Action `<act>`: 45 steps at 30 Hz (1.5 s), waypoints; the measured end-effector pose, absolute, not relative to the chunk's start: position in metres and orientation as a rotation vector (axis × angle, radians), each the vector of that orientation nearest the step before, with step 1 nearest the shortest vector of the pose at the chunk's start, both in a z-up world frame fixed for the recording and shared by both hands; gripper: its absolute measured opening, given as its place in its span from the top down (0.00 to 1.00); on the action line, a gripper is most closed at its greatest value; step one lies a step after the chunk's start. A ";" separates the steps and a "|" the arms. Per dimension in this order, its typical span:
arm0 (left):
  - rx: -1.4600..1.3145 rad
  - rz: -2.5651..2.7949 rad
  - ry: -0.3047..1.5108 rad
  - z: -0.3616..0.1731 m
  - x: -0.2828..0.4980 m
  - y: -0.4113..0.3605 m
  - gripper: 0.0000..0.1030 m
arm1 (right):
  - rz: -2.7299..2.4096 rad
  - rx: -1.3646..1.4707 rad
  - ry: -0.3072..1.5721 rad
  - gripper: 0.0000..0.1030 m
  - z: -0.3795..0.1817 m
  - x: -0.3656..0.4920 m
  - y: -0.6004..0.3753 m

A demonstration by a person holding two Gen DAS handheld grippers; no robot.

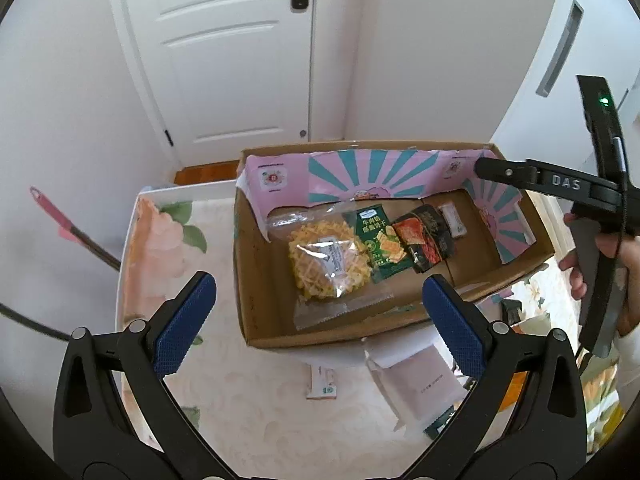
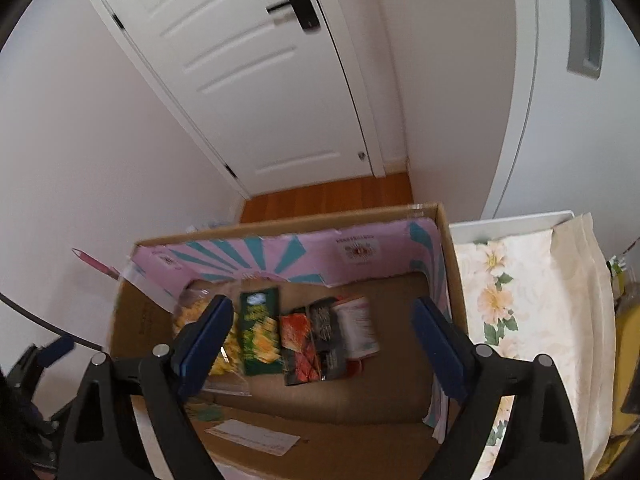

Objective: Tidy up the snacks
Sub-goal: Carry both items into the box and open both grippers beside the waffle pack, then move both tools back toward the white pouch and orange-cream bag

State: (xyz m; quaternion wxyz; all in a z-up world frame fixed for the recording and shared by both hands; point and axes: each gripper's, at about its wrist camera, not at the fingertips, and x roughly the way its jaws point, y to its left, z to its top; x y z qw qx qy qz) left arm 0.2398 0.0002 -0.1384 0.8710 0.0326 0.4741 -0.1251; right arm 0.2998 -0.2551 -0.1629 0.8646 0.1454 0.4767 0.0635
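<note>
A cardboard box (image 1: 256,280) with a pink and teal lining sits on the floral table. Inside lie a clear bag of yellow waffle snacks (image 1: 328,260), a green cracker packet (image 1: 380,244), a red and black packet (image 1: 428,240) and a small white packet (image 1: 454,220). My left gripper (image 1: 320,320) is open and empty above the box's near edge. My right gripper (image 2: 320,344) is open and empty above the box (image 2: 452,280), over the same packets (image 2: 260,332); it also shows in the left wrist view (image 1: 484,168) at the right. A pale pink packet (image 1: 424,384) and a small white sachet (image 1: 322,382) lie on the table.
The table (image 1: 240,420) has a floral cloth and a white rim. A white door (image 1: 240,60) and walls stand behind, with wood floor (image 2: 328,196) between. A pink-handled tool (image 1: 60,224) leans at the left. More packets (image 1: 600,400) lie at the right edge.
</note>
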 end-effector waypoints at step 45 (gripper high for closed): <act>-0.108 -0.289 1.008 -0.132 0.117 0.017 0.00 | -0.049 0.189 0.871 0.00 -0.105 0.082 -0.254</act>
